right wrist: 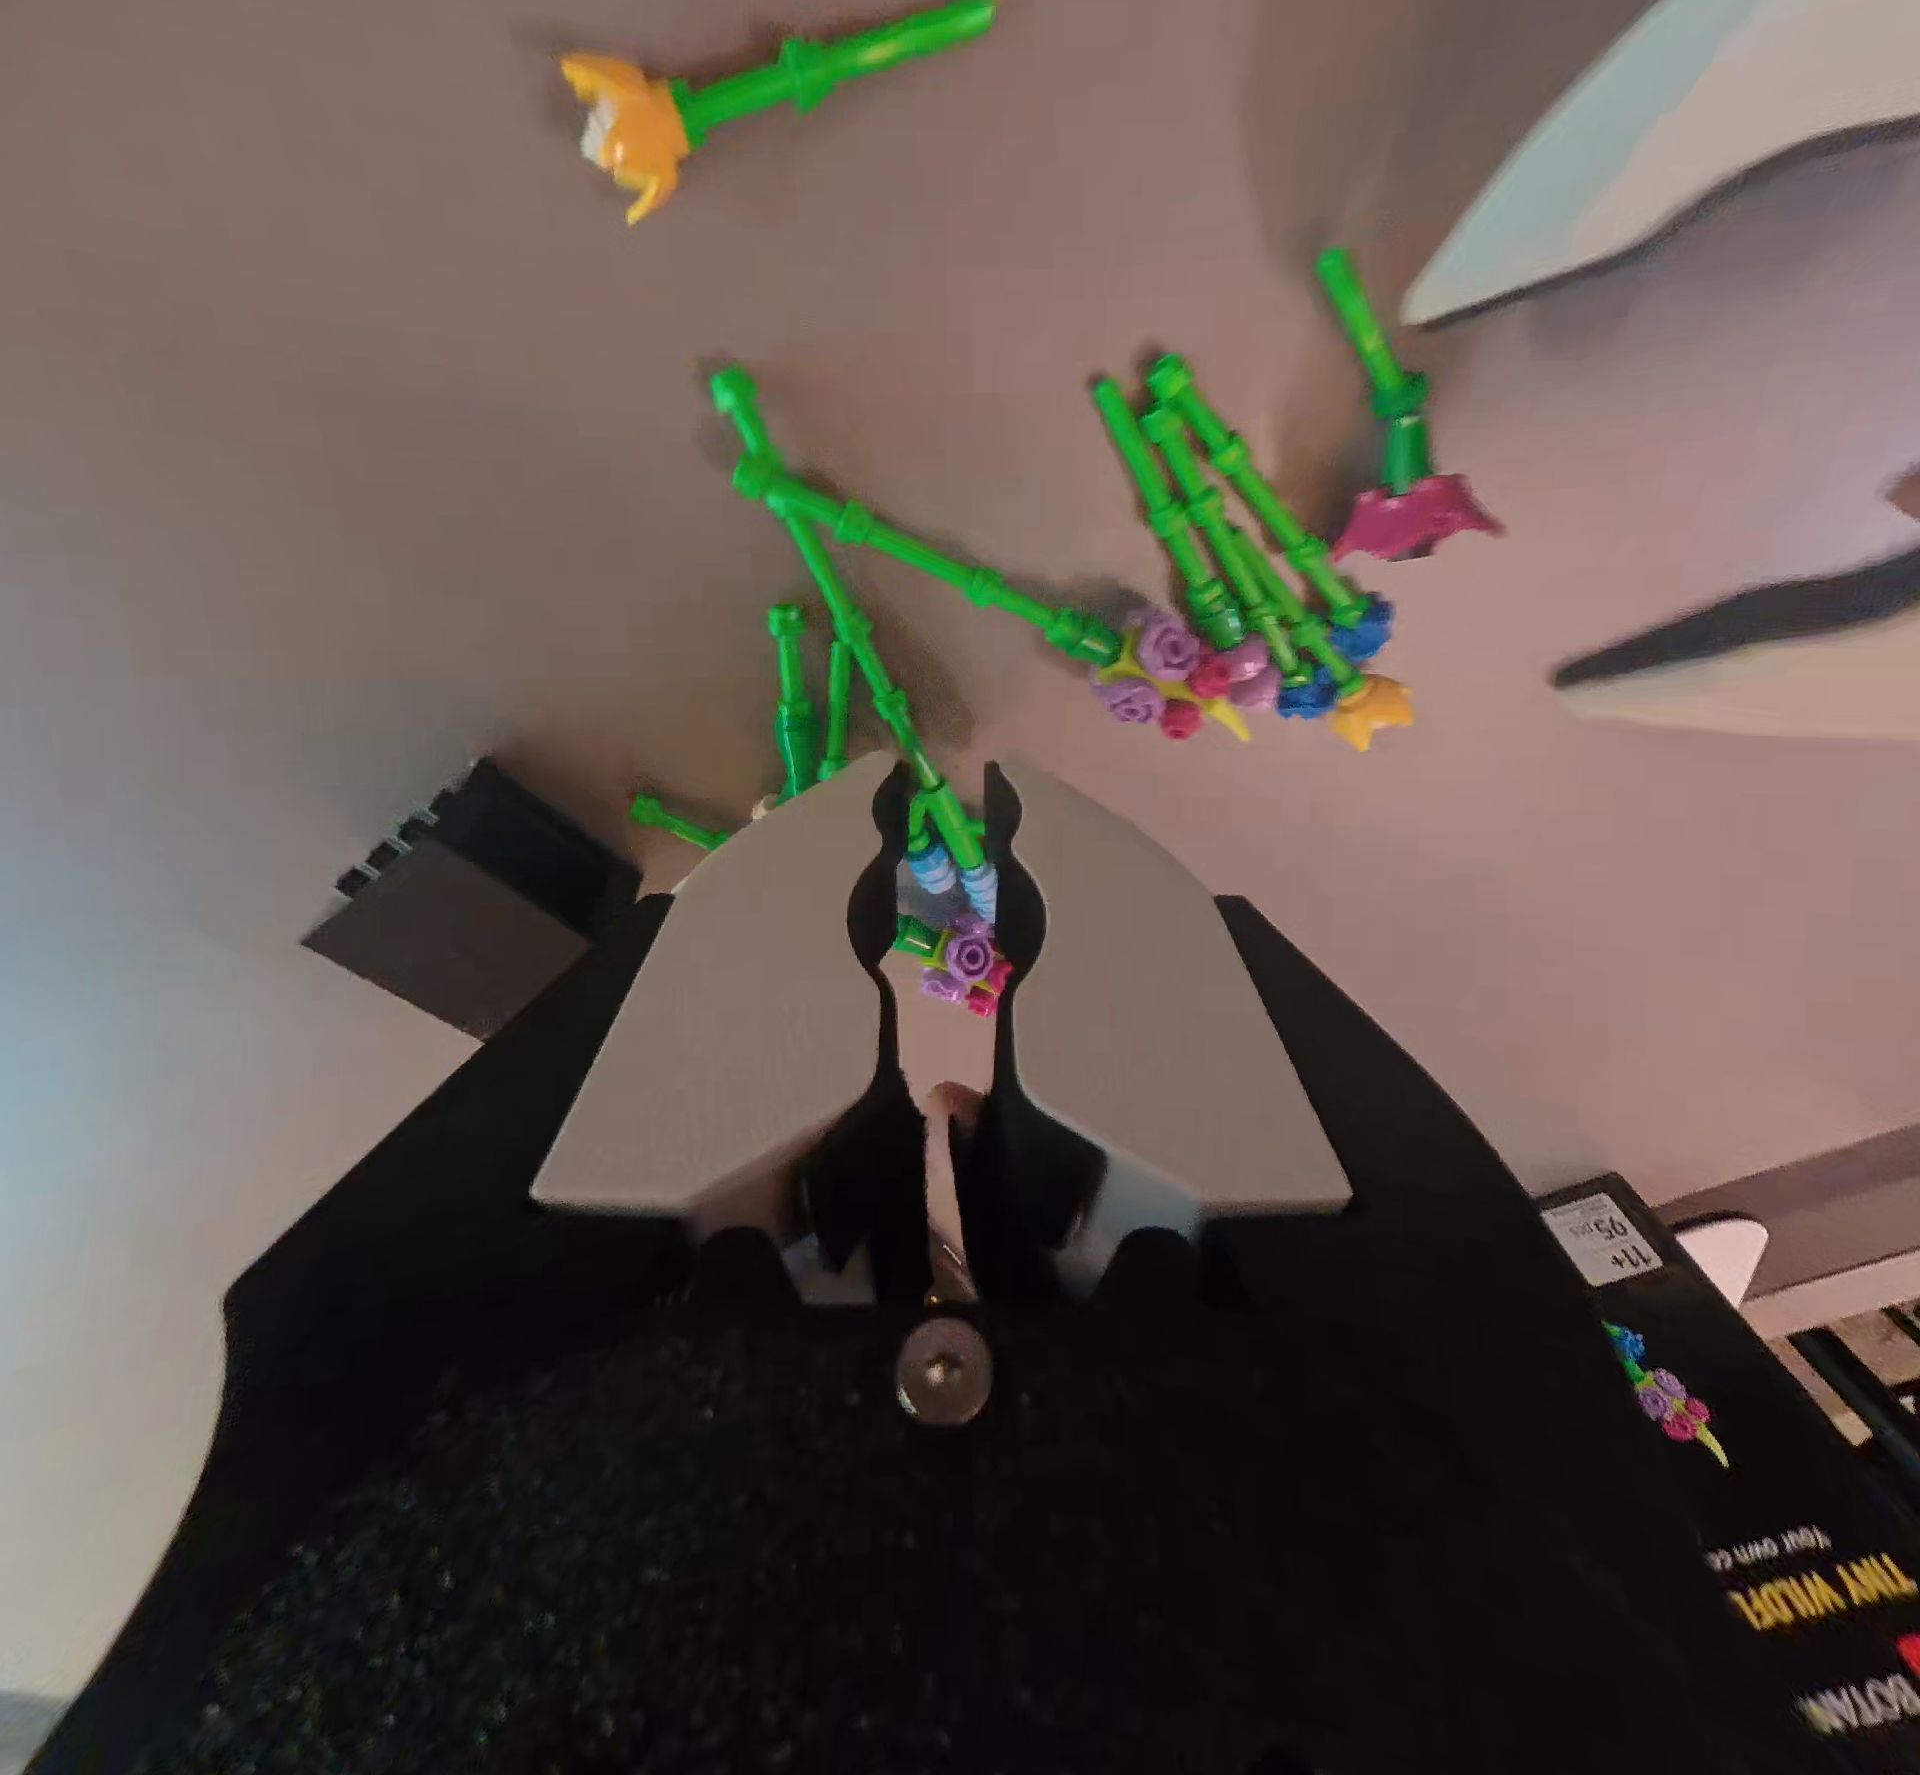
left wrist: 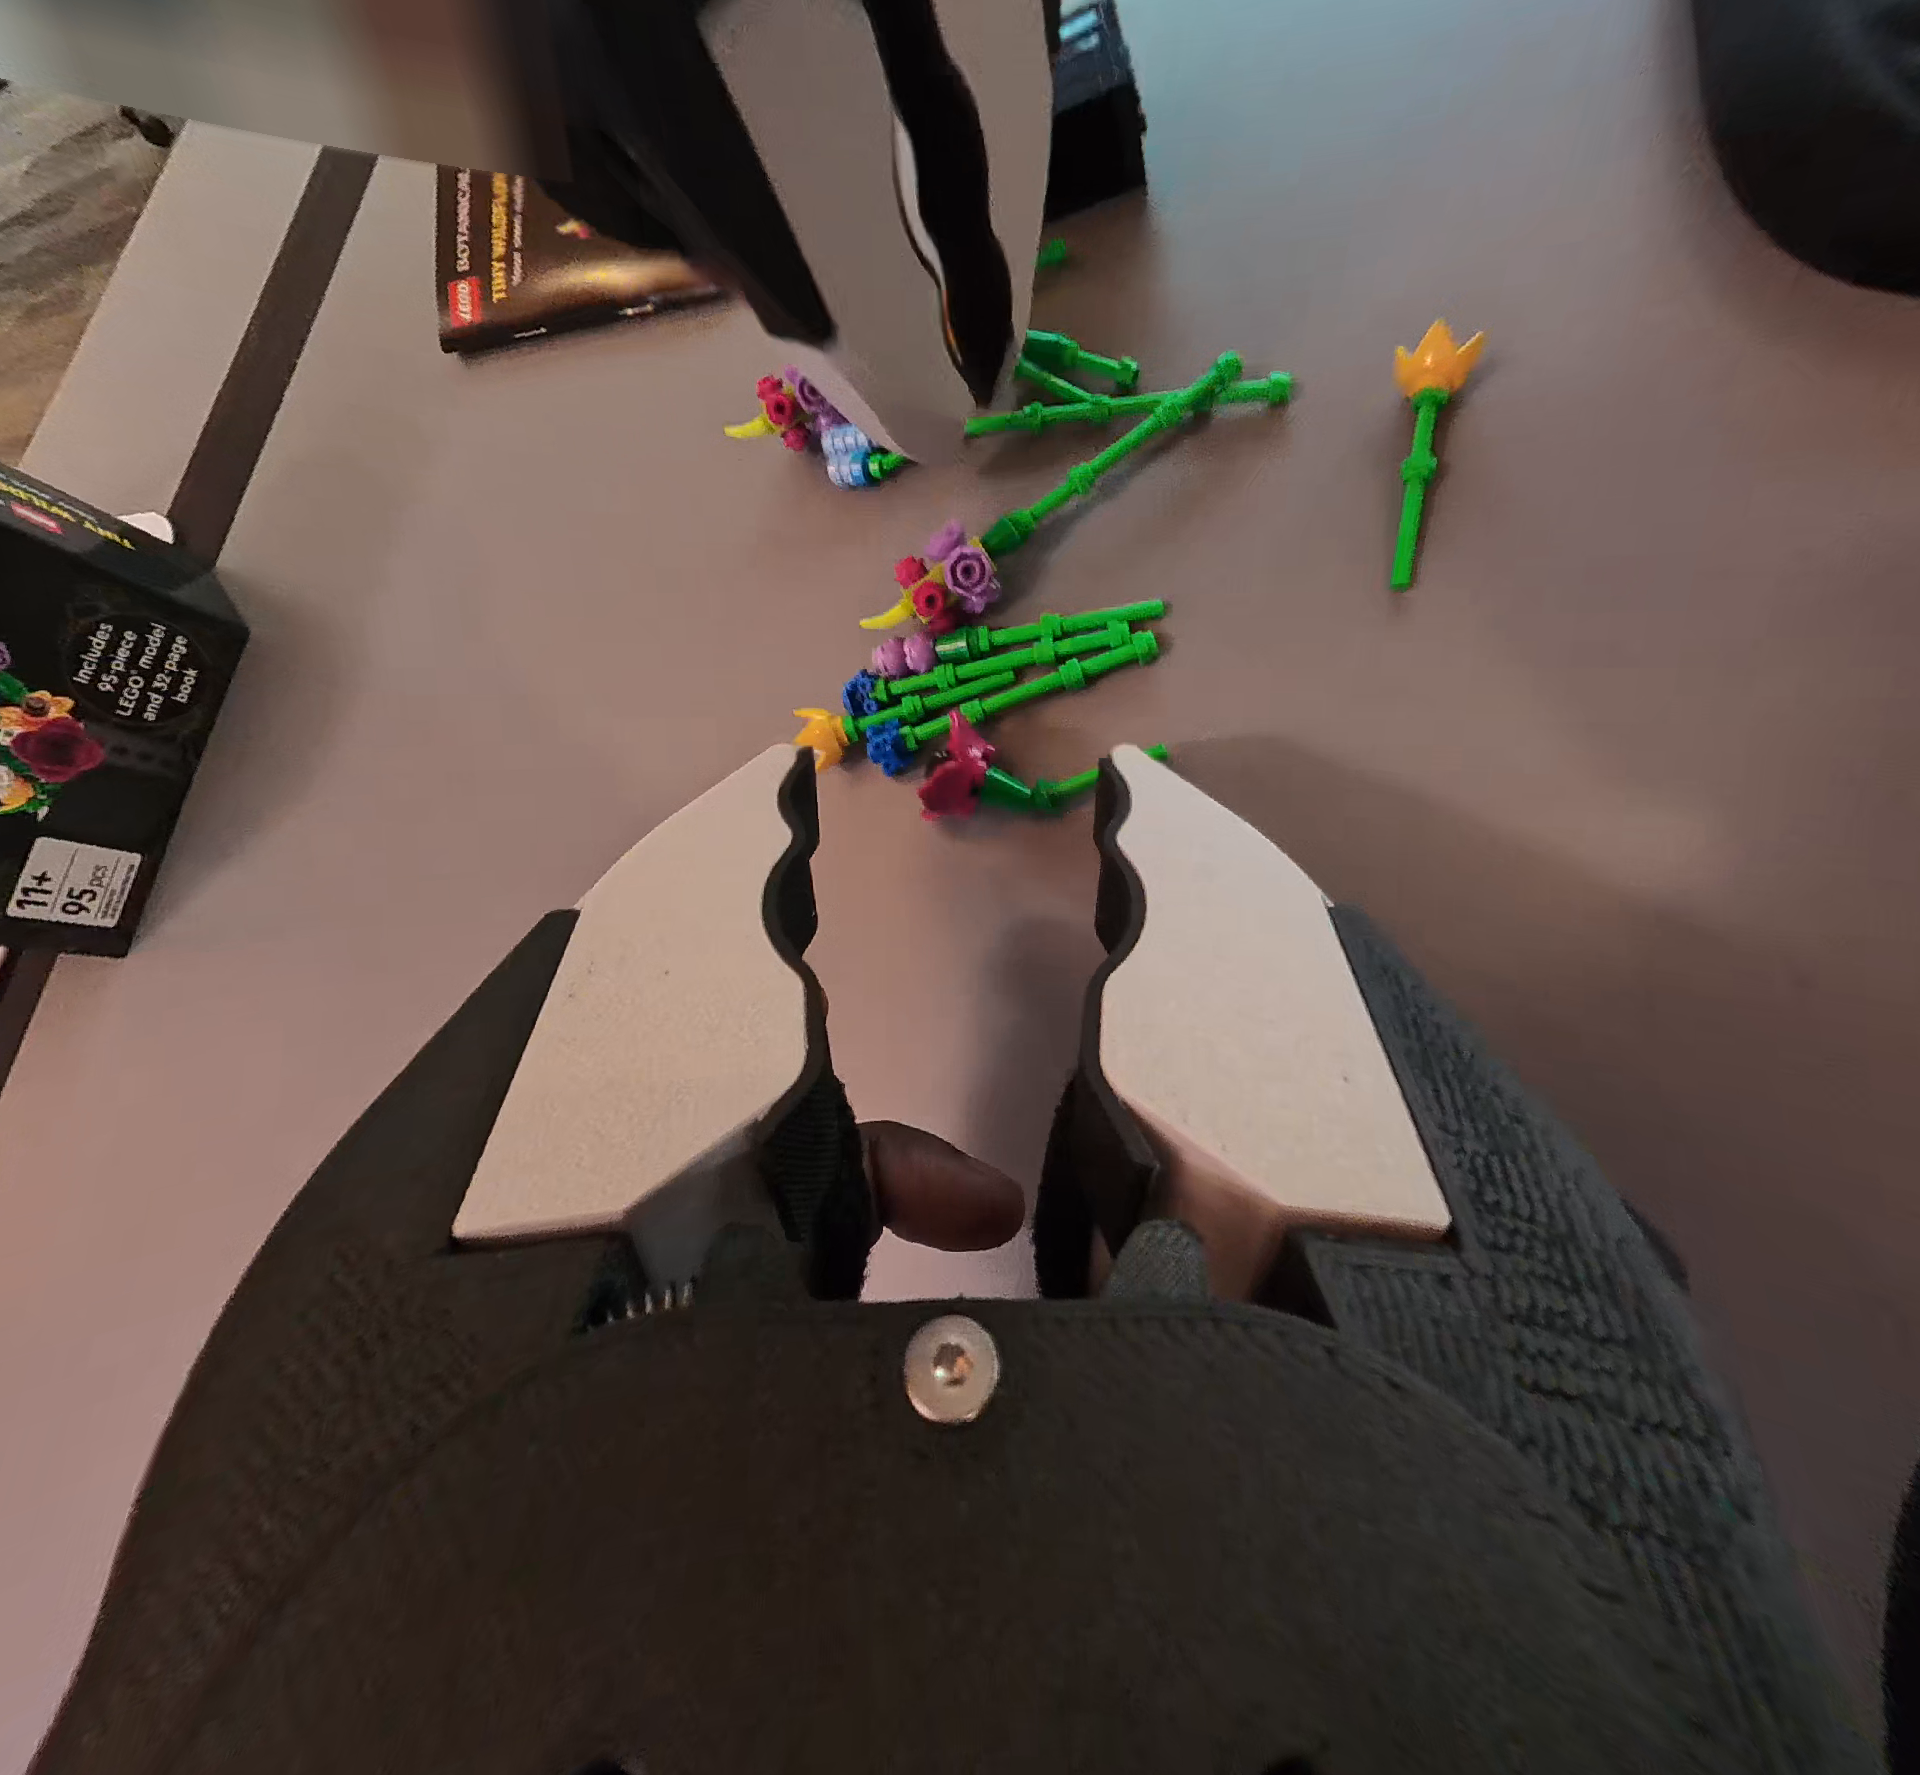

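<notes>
Grey-brown tabletop strewn with toy flowers; left claw gapes, right claw pinches a green stem.

On my worktop I count two orange flowers, two magenta flowers, two purple clusters, and two black boxes.

- Left wrist view: looks forward and down along the left gripper from just above the table, close to the toy brick flowers.
- Right wrist view: faces the opposite way, nearer still, over the right gripper.
- Shared: same flower pile, yellow tulip, each other's gripper.
</notes>
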Demonstrator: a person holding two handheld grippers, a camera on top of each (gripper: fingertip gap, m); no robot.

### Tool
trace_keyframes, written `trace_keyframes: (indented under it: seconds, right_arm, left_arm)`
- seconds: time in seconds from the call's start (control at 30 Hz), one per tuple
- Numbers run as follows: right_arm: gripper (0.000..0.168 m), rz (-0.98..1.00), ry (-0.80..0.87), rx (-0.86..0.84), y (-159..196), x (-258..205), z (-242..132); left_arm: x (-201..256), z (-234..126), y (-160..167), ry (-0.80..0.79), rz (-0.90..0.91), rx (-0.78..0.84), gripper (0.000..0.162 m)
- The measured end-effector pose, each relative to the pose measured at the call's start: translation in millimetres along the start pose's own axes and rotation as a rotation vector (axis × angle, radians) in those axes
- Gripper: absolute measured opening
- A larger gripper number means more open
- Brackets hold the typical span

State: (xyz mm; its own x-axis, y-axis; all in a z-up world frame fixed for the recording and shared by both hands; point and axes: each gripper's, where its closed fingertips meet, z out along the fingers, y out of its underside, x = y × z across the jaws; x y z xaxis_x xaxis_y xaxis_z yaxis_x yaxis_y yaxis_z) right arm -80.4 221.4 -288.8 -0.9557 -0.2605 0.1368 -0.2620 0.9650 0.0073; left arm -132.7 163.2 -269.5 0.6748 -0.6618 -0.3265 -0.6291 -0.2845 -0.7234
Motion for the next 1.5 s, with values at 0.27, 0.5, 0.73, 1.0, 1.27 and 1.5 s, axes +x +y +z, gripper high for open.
trace_keyframes:
  seconds: [0.27,0.5,0.73,1.0,1.27,1.5]
  right_arm:
    - [0.034,0.695,0.082,0.194,-22,22,-34]
    - [0.015,1.306,0.163,0.415,-31,-5,-24]
    - [0.012,1.520,0.172,0.534,-73,1,0]
    - [0.017,1.676,0.605,0.401,-7,-5,-28]
    - [0.031,1.847,0.447,0.353,39,-13,-12]
    - [0.007,1.958,0.353,0.351,45,-21,2]
  left_arm:
    - [5,-4,7,-0.055,-0.044,-0.064,0.051]
    - [15,3,10,-0.031,-0.075,-0.117,0.046]
    - [11,10,9,-0.059,-0.130,-0.100,0.042]
    - [0,6,6,-0.123,-0.104,-0.079,0.042]
    - [20,3,-28,-0.068,-0.048,0.044,0.056]
    - [13,22,-15,-0.163,-0.006,-0.056,0.057]
